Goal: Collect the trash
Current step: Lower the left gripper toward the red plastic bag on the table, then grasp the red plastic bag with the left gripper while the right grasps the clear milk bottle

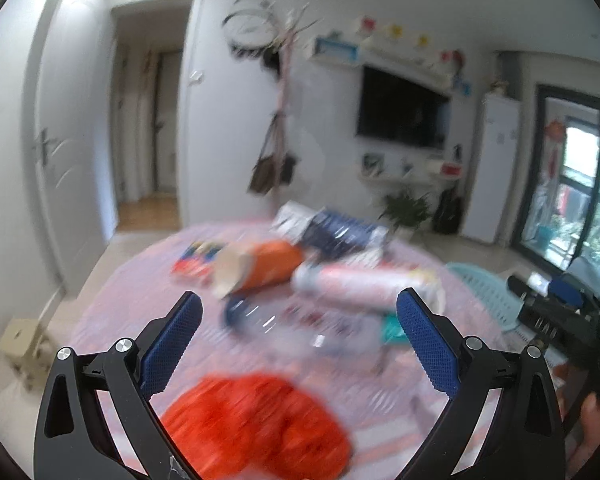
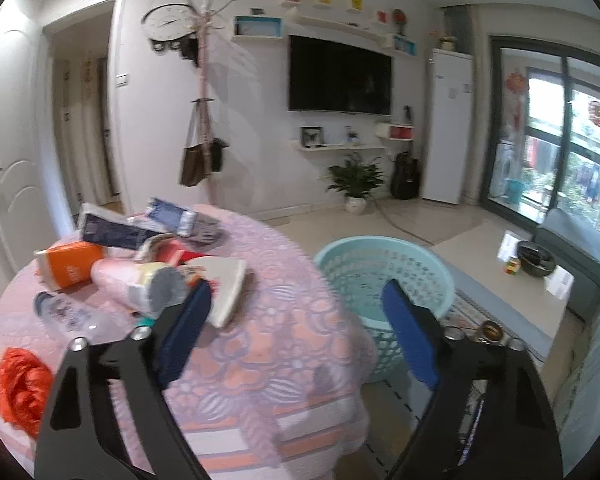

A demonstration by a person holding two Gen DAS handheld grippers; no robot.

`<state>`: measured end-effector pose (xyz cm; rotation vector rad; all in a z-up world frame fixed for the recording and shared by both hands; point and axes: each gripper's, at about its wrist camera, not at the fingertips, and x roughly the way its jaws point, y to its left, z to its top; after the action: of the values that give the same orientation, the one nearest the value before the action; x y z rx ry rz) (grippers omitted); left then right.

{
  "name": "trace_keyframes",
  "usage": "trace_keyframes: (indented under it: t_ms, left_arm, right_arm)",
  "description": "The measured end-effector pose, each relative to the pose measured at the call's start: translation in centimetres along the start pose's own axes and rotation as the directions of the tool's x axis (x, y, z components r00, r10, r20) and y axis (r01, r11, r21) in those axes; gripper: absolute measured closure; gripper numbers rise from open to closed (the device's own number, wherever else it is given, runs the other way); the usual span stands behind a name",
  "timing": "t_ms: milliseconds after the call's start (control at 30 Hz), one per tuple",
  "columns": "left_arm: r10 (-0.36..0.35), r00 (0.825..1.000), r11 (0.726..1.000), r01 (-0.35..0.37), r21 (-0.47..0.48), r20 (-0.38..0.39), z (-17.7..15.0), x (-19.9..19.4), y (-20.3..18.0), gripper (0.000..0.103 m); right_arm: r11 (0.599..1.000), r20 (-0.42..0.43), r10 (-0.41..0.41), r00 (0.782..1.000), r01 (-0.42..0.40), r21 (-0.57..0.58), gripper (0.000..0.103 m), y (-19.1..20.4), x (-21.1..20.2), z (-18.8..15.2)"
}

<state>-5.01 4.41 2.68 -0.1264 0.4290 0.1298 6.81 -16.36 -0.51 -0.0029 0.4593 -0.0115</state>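
On the desk (image 2: 284,320) near its far edge the trash pile (image 2: 140,268) lies uncollected; red bag (image 2: 20,388) at near edge; teal basket (image 2: 384,276) beside the desk looks empty; left hand-held gripper (image 1: 300,332) and right hand-held gripper (image 2: 296,332) both apart, holding nothing; nearly everything left.

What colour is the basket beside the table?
Light turquoise basket, clearest in the right wrist view.

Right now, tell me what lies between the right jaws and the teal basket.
Nothing: in the right wrist view the right gripper stands open, with only floor before the teal basket.
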Motion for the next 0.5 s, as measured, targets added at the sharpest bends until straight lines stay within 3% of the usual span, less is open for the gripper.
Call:
trace_keyframes:
  t_ms: [100,233,333,433,500]
  left_arm:
    - [0.028,0.992,0.998,-0.033,-0.046,-0.124,-1.0,-0.3,2.2,0.008]
    - [-0.046,0.970,0.987,0.008,-0.158,-0.240,-3.2,0.8,4.2,0.008]
    - [-0.059,0.956,0.981,0.002,-0.195,-0.287,-4.2,1.7,4.4,0.008]
    - [-0.071,0.936,0.974,-0.008,-0.224,-0.344,-4.5,2.9,3.9,0.009]
    - [-0.086,0.929,0.968,-0.007,-0.250,-0.359,-5.2,4.6,3.6,0.010]
  right_arm:
    - [0.995,-0.038,0.103,0.994,-0.104,-0.014,0.035,1.5,0.4,0.3]
    - [0.965,-0.090,0.249,0.964,-0.255,-0.064,0.035,4.5,1.0,0.9]
    - [0.918,-0.153,0.365,0.918,-0.382,-0.106,0.035,7.0,2.0,1.4]
    - [0.878,-0.188,0.429,0.883,-0.457,-0.142,0.035,9.0,2.8,1.5]
    - [0.842,-0.236,0.477,0.847,-0.518,-0.155,0.035,10.3,3.8,1.4]
